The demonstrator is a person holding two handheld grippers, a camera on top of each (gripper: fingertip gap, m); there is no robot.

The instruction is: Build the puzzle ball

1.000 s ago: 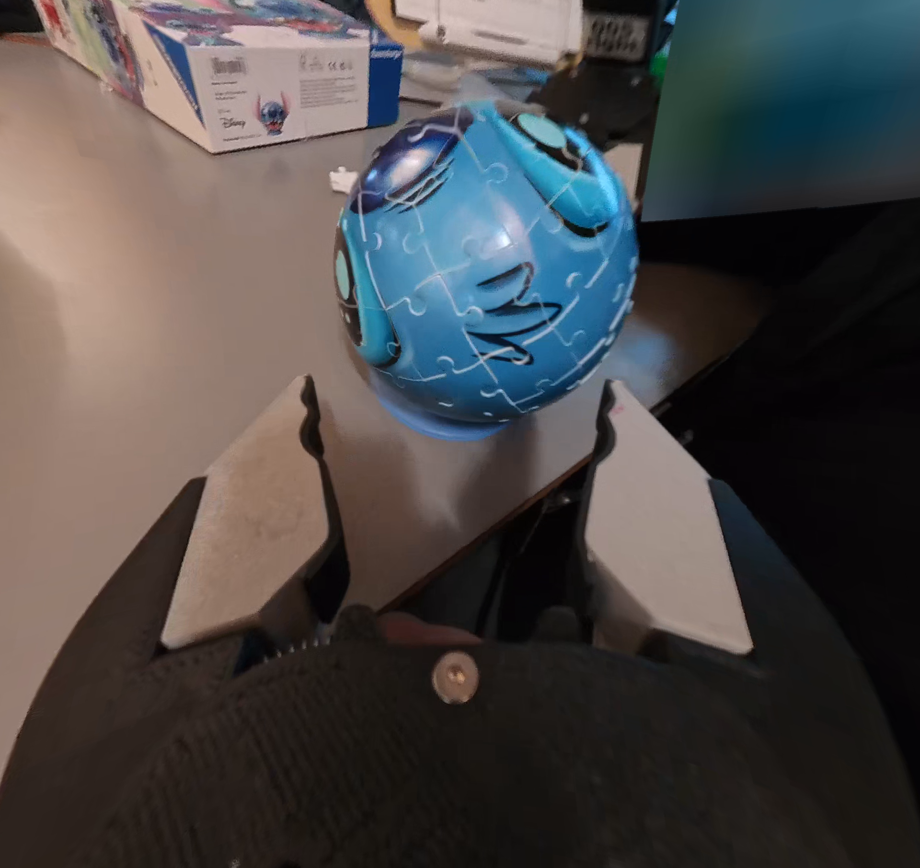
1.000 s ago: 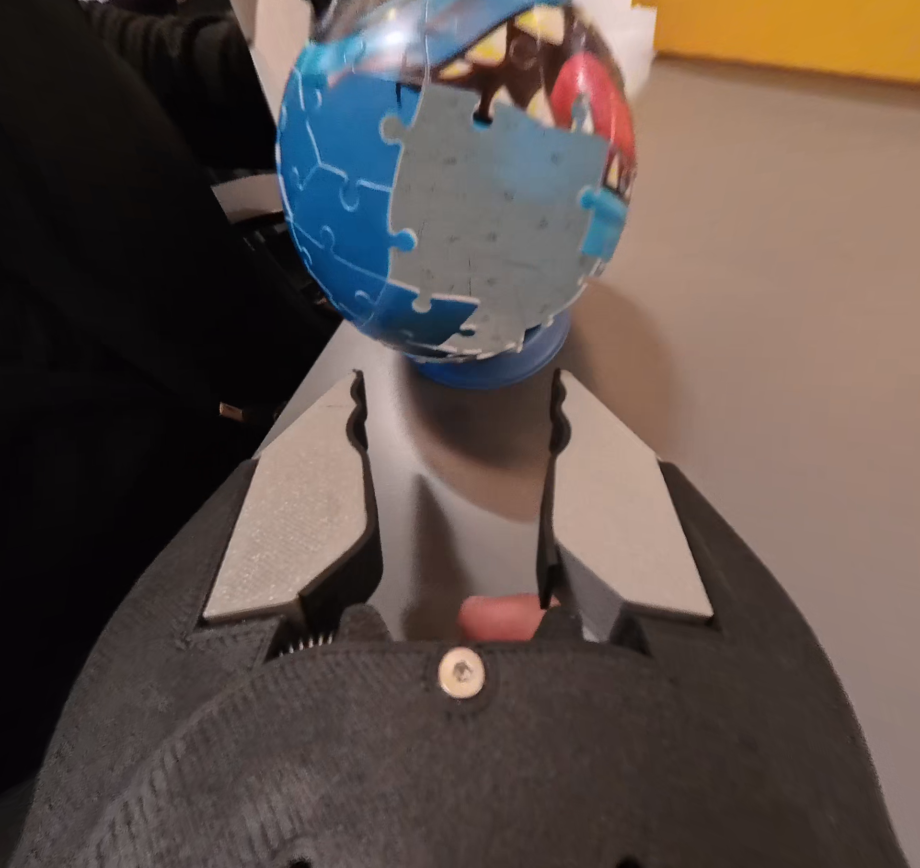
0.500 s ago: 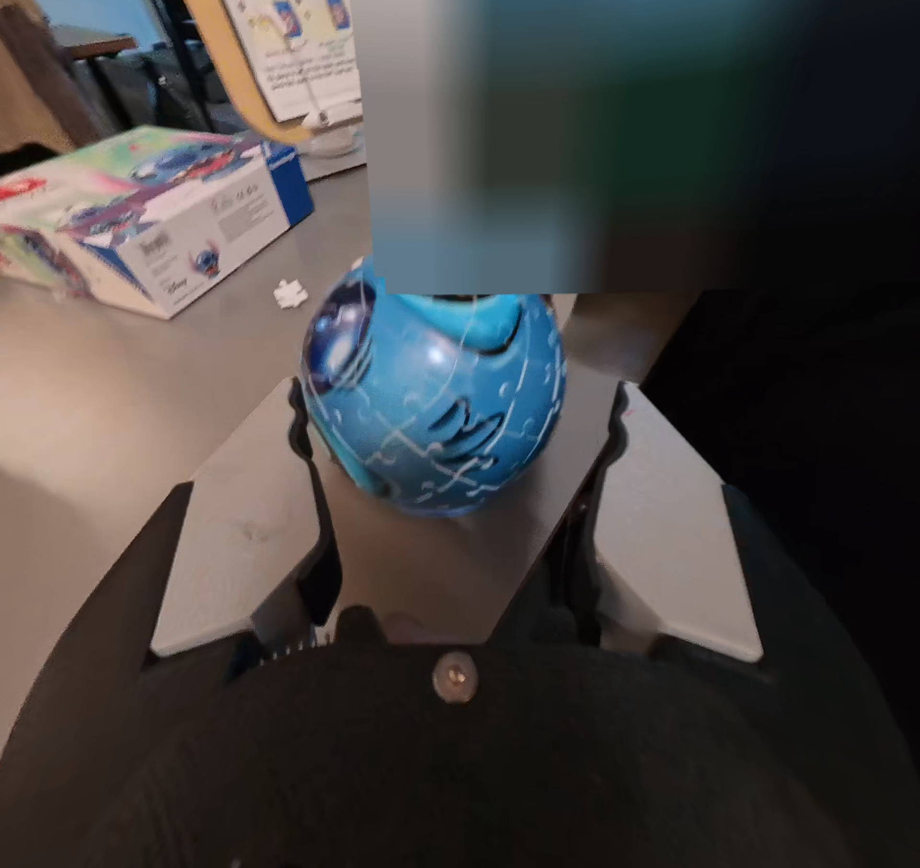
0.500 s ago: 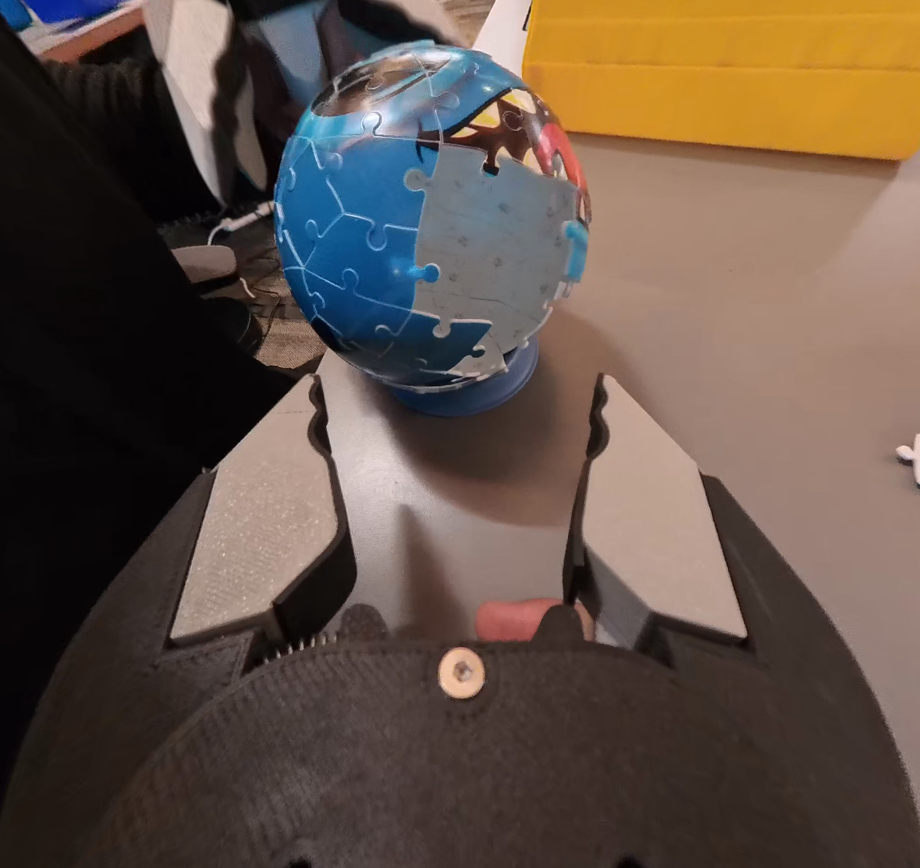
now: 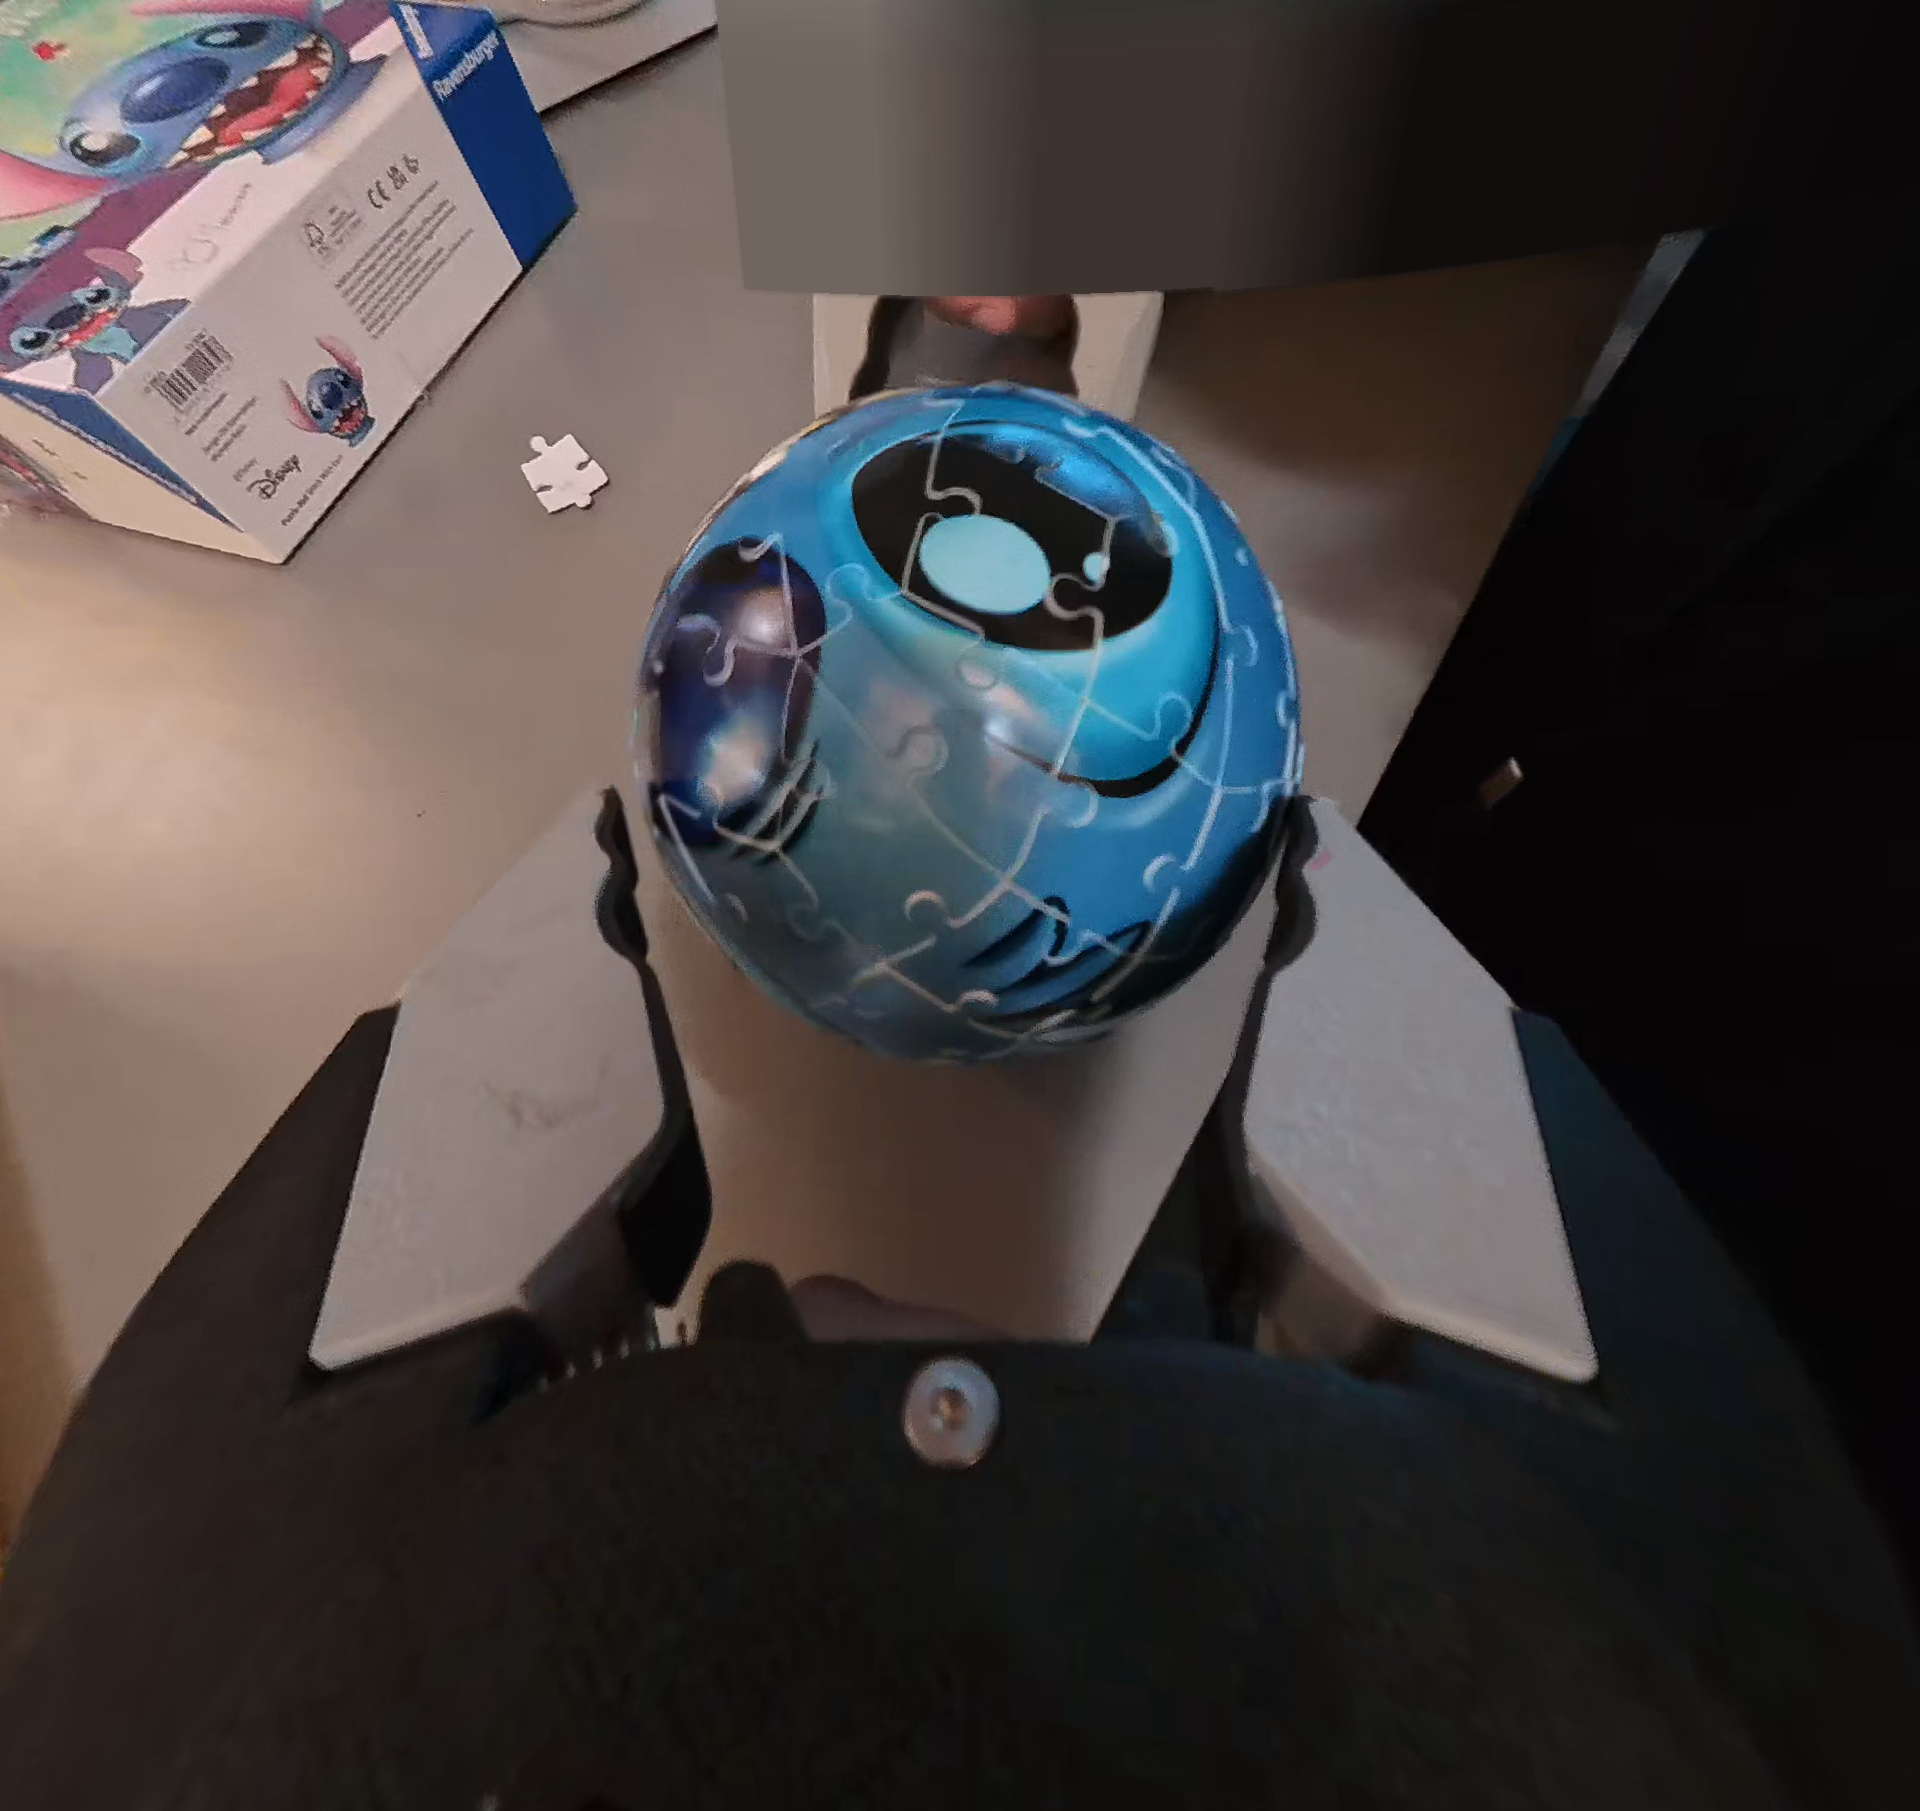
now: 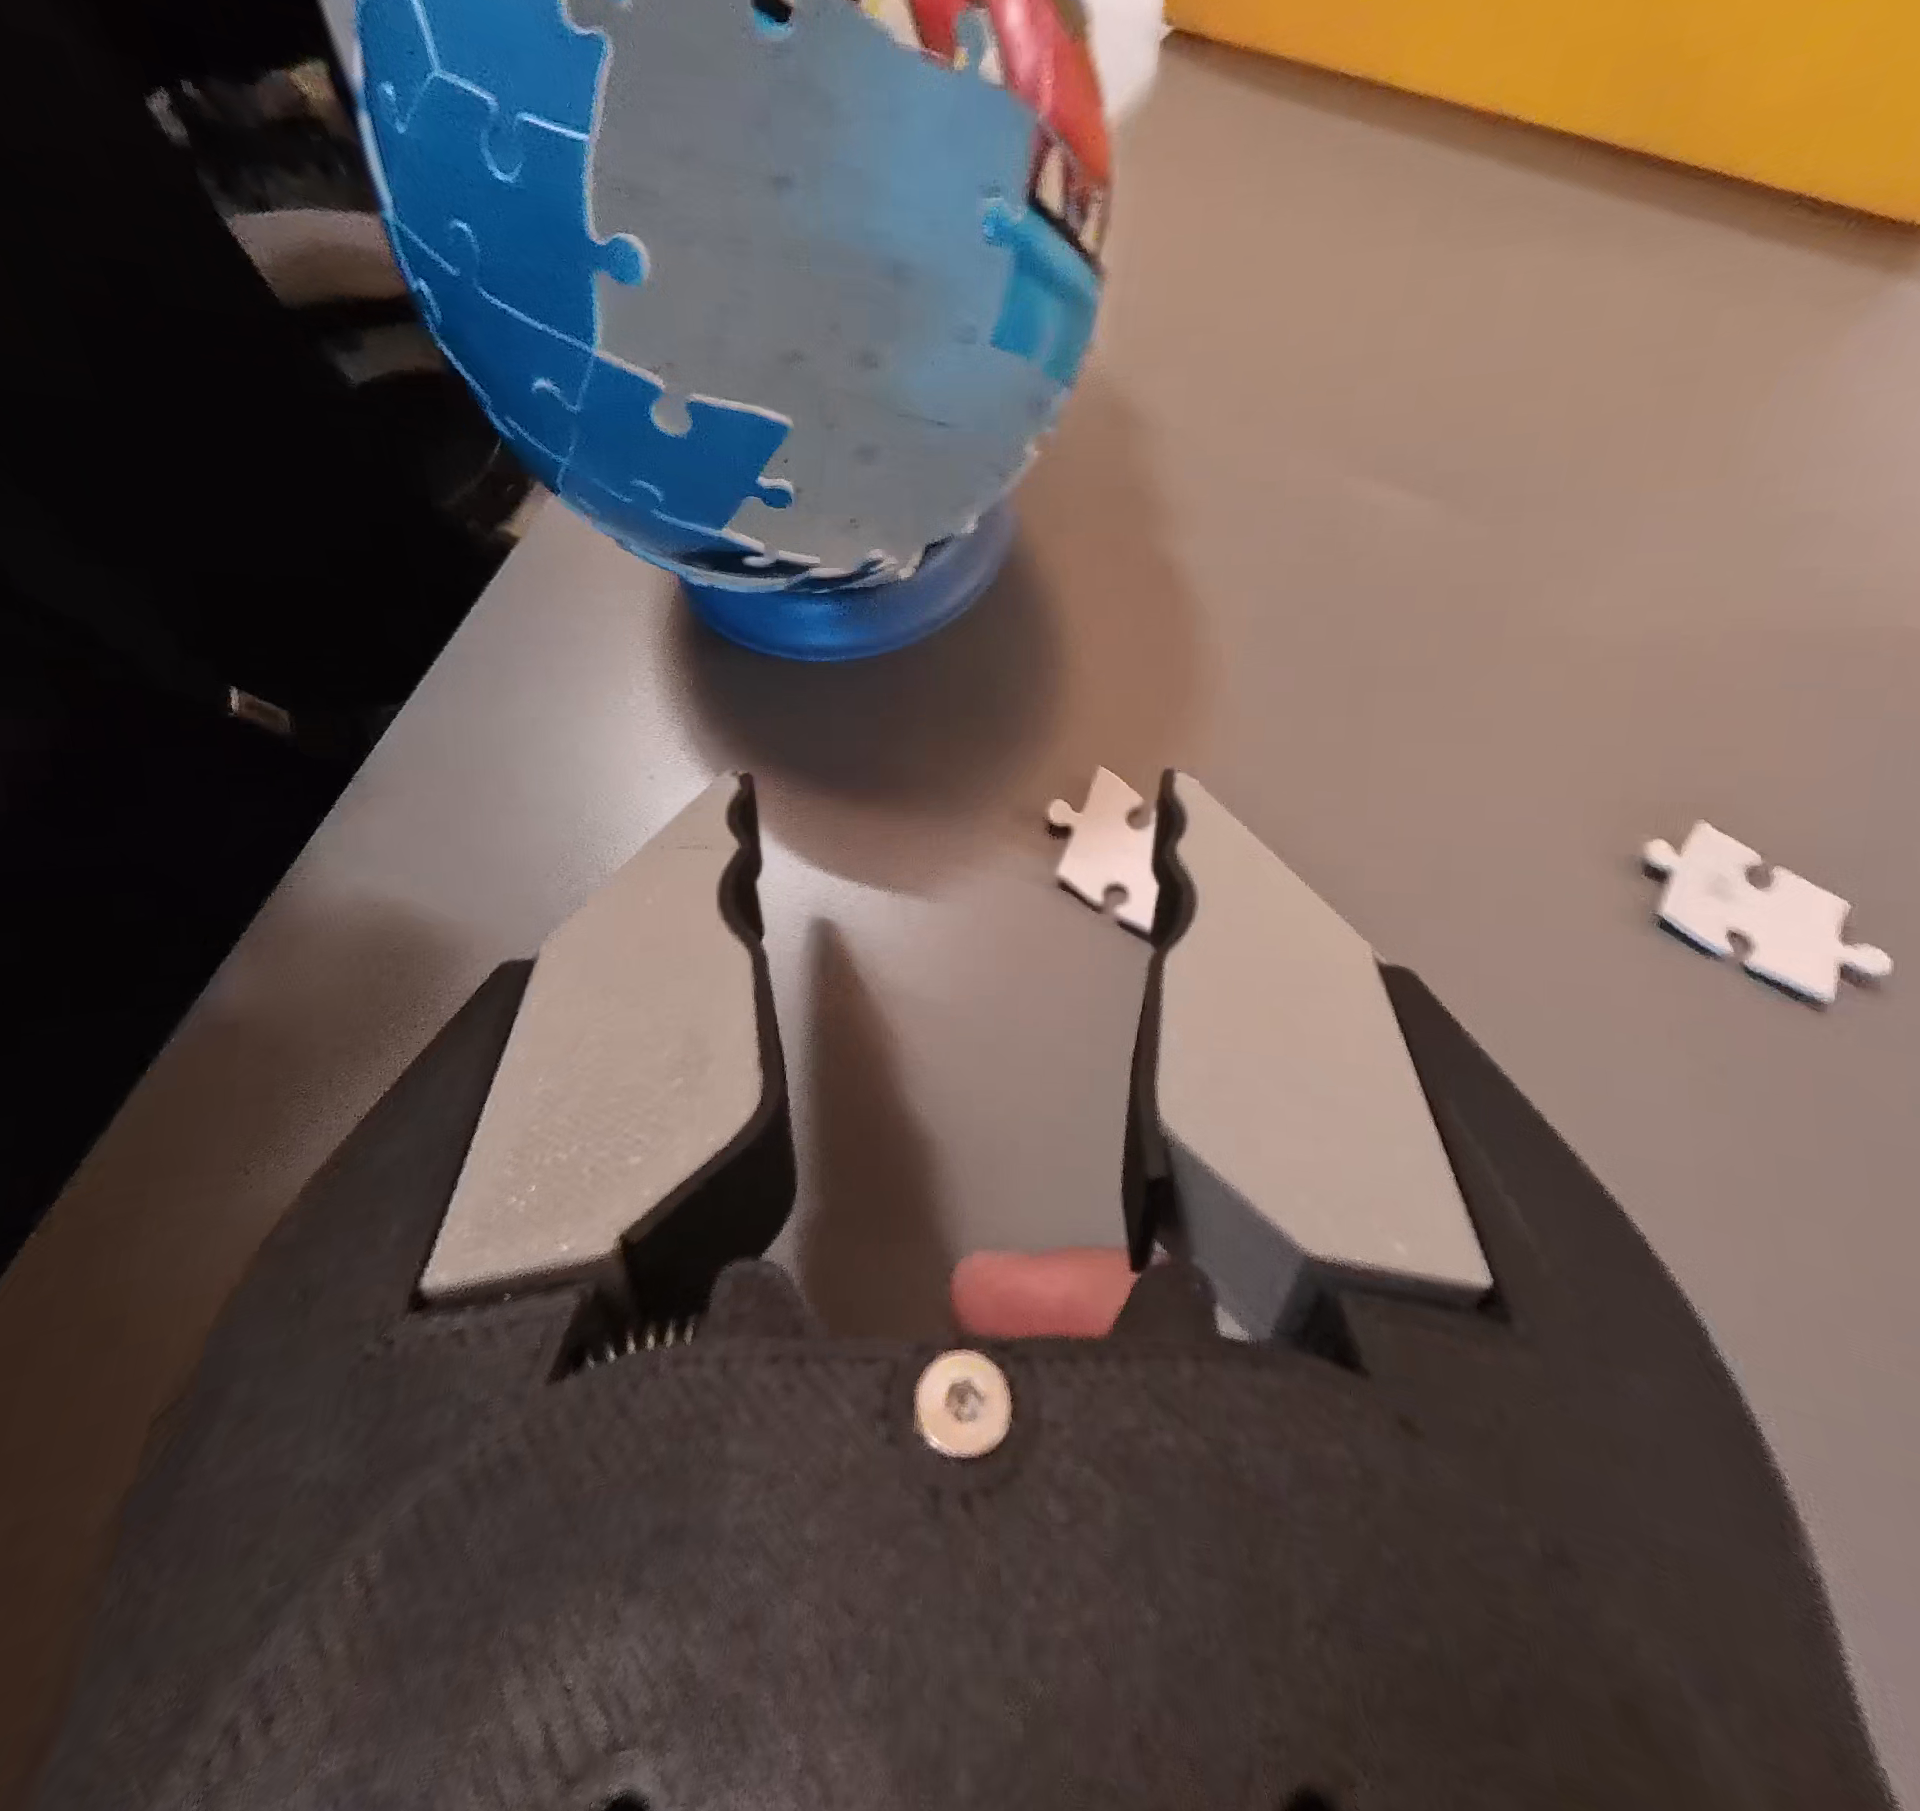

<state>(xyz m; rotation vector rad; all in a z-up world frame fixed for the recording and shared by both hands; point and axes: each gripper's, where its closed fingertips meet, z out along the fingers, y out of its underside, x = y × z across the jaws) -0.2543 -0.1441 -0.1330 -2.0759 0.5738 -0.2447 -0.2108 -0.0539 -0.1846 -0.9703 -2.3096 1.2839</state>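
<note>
A: Status of the tongs; report both.

B: I have the left gripper (image 5: 951, 826) spread wide around the ball (image 5: 966, 722); its fingers flank the lower half; whether the pads touch the shell I cannot tell; I judge it a brace, not a firm clamp. The right gripper (image 6: 956, 826) is partly open and holds nothing; it hangs low over the table (image 6: 1455, 514).

A: Position of the ball?

B: On its blue stand (image 6: 842, 608) near the table edge; in the right view it sits ahead and left of my fingertips, apart from them; a large grey gap (image 6: 821, 234) faces me. One loose piece (image 6: 1107, 847) lies just beside my right fingertip; a second piece (image 6: 1756, 914) lies farther right.

A: Procedure for the step?

B: My judgement: steady the ball with the left, squeezing lightly so the shell does not buckle; centre the right over the near piece; close on its edge, not its tabs; lift before turning toward the gap.
</note>
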